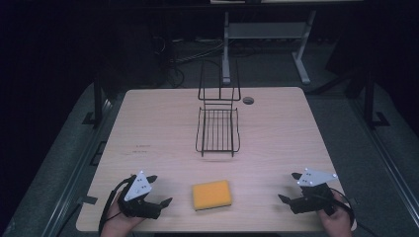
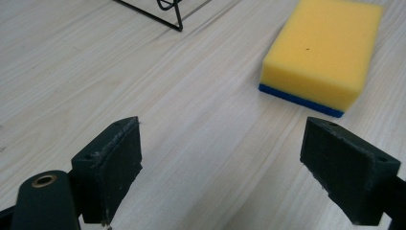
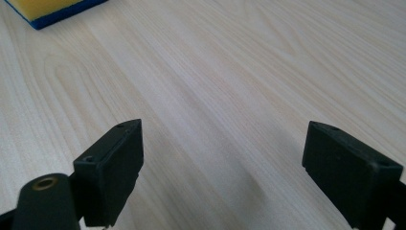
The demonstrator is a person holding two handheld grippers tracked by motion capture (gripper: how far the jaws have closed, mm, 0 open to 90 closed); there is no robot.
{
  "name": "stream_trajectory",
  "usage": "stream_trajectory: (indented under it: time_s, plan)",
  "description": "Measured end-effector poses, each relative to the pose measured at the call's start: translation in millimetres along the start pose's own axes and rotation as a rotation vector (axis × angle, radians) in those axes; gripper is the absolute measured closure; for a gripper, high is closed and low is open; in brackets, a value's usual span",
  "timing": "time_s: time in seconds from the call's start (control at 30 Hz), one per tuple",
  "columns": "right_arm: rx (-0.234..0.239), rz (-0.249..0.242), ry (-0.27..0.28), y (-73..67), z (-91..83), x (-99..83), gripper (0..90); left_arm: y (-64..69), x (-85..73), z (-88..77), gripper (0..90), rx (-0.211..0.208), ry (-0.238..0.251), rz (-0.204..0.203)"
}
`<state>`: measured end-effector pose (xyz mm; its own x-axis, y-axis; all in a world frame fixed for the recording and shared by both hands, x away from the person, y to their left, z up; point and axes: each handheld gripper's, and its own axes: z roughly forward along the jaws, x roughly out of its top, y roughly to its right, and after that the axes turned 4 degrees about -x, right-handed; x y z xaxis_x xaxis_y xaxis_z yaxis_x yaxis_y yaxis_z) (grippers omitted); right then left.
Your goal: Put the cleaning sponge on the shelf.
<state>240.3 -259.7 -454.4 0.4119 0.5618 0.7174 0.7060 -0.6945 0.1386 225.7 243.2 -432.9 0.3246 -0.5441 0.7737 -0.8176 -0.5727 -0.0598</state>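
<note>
Yellow foam over a thin blue scouring layer, the sponge (image 1: pixel 212 194) at lower centre of the high view is judged light and squashy, best pinched gently across its long sides, while left gripper (image 1: pixel 154 189) and right gripper (image 1: pixel 287 187) are held wide open, empty.

no readable text, labels or numbers (faint table marks illegible)

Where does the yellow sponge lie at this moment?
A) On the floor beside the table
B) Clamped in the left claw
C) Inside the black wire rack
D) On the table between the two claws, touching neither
D: the sponge lies flat on the table, apart from the open left claw and right claw.
</note>
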Motion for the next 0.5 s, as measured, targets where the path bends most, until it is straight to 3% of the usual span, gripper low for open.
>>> stream_trajectory:
  time_s: [0.5]
  plan:
    - [0.000,0.004,0.003,1.0,-0.3,-0.5,13.8,7.3,20.3,3.3,13.4,-0.037,-0.019,0.063]
